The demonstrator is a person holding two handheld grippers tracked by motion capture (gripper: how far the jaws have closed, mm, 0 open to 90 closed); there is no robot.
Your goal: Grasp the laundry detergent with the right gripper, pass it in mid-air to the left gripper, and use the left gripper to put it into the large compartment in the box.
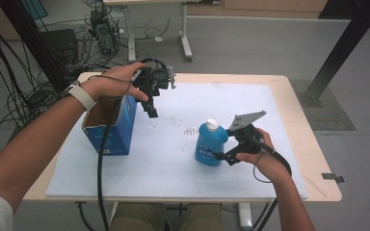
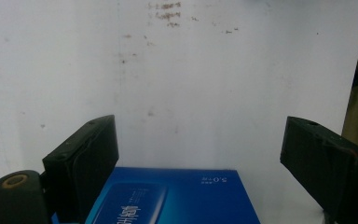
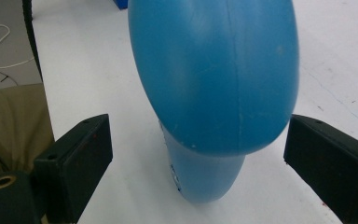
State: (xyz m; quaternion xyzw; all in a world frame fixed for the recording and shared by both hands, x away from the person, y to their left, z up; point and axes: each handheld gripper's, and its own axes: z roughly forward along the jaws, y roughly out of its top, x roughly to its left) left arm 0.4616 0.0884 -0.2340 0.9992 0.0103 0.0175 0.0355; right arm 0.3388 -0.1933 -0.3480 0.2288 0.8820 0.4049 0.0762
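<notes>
A blue plastic bottle (image 1: 210, 144) with a white cap stands upright on the white mat (image 1: 164, 163), right of centre. My right gripper (image 1: 220, 156) reaches in from the right at its lower body. In the right gripper view the bottle (image 3: 214, 70) sits between the spread jaws with a clear gap on the left side, so the right gripper (image 3: 198, 140) is open. An open blue carton (image 1: 111, 130) with a brown inside stands at the left. My left gripper (image 1: 151, 111) hangs above its right edge, pointing down, open and empty (image 2: 200, 140), with the carton (image 2: 177, 196) just below.
The mat covers most of a light wooden table (image 1: 318, 159). Dark specks (image 1: 190, 130) mark the mat's middle. Cables and equipment (image 1: 101, 29) lie on the floor at the back left, and a black post (image 1: 337, 53) rises at the back right.
</notes>
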